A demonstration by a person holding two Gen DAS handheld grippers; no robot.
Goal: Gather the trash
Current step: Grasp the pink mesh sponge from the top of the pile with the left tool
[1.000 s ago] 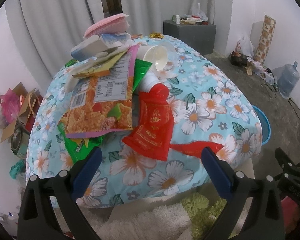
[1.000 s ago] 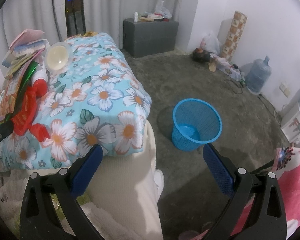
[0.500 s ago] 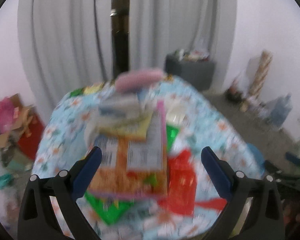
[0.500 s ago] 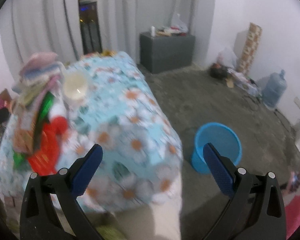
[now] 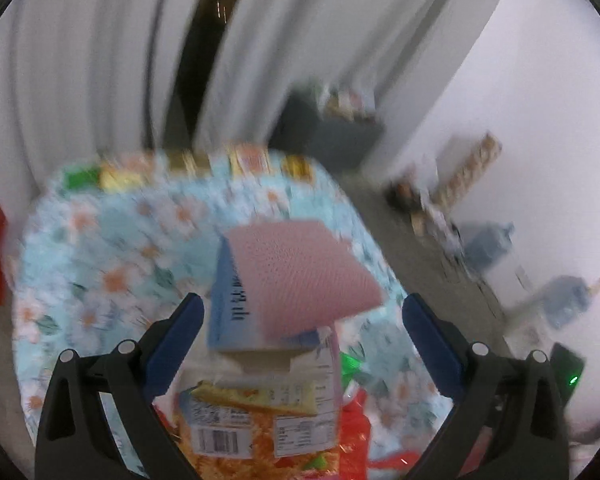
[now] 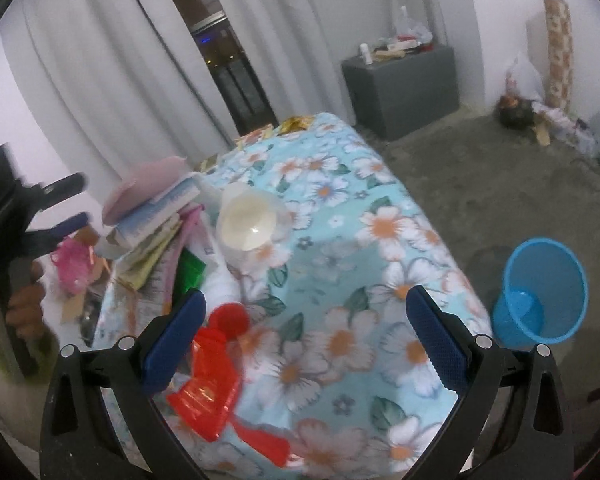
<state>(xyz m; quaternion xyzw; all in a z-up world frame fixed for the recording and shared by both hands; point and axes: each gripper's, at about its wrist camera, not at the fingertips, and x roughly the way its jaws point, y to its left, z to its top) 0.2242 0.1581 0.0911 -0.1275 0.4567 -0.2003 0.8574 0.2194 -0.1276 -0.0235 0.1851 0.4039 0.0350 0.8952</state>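
Note:
A pile of trash lies on a table with a blue flowered cloth (image 6: 340,208). On top sits a pink packet (image 5: 300,268) over a pale blue box (image 5: 232,312), with an orange snack bag (image 5: 260,440) below. My left gripper (image 5: 300,344) hangs open just above and in front of this pile; in the right wrist view the left gripper (image 6: 64,208) shows at the far left, held by a hand. A white paper cup (image 6: 248,226) lies on its side, and red wrappers (image 6: 212,380) lie near the front edge. My right gripper (image 6: 306,344) is open over the table's near part.
A blue mesh waste basket (image 6: 544,292) stands on the grey floor right of the table. A grey cabinet (image 6: 404,80) with clutter stands by the far wall, white curtains (image 6: 112,60) hang behind, and bags and a patterned roll (image 6: 556,44) sit in the right corner.
Both grippers have risen and moved forward over the table. The left one now hovers close to the pink packet and blue box; the right view has swung left, basket now at right edge.

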